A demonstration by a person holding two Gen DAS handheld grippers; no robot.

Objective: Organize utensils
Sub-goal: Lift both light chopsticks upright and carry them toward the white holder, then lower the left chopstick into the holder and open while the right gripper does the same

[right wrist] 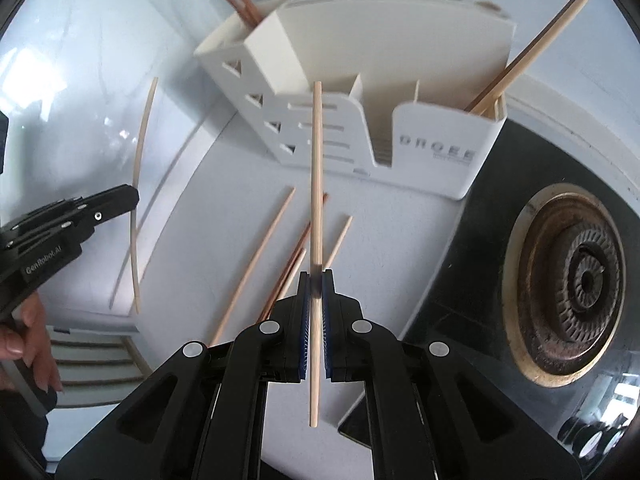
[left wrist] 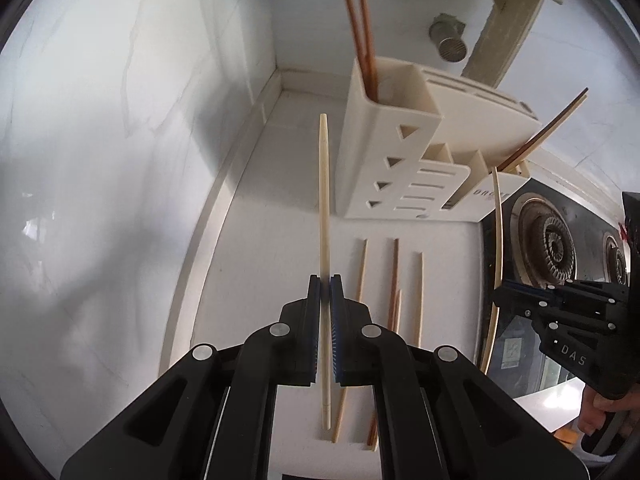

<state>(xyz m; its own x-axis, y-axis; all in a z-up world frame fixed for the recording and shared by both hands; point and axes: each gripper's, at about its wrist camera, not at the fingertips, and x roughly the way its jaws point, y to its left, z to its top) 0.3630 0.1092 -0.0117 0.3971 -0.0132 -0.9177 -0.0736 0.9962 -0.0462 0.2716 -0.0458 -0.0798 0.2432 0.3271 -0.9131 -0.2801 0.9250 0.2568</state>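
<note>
Your left gripper [left wrist: 325, 280] was clamped on a pale cream chopstick [left wrist: 324, 208], which ran forward past the fingertips toward the cream plastic utensil holder [left wrist: 384, 168] just ahead and to their right. Your right gripper [right wrist: 316, 274] pinched a light tan wooden chopstick [right wrist: 317, 168], its tip reaching up in front of the holder's slotted face. Only the left view showed the tall compartment's mouth, with two reddish-brown chopsticks [left wrist: 362, 24] standing inside. Only the right view showed the whole brass-ringed gas burner [right wrist: 576, 280] right of the fingers, and the holder's right compartment with two leaning chopsticks [right wrist: 532, 44]. On the white counter [left wrist: 260, 240], about five loose chopsticks [left wrist: 419, 292] lay below the fingertips; overlap hid the exact count.
</note>
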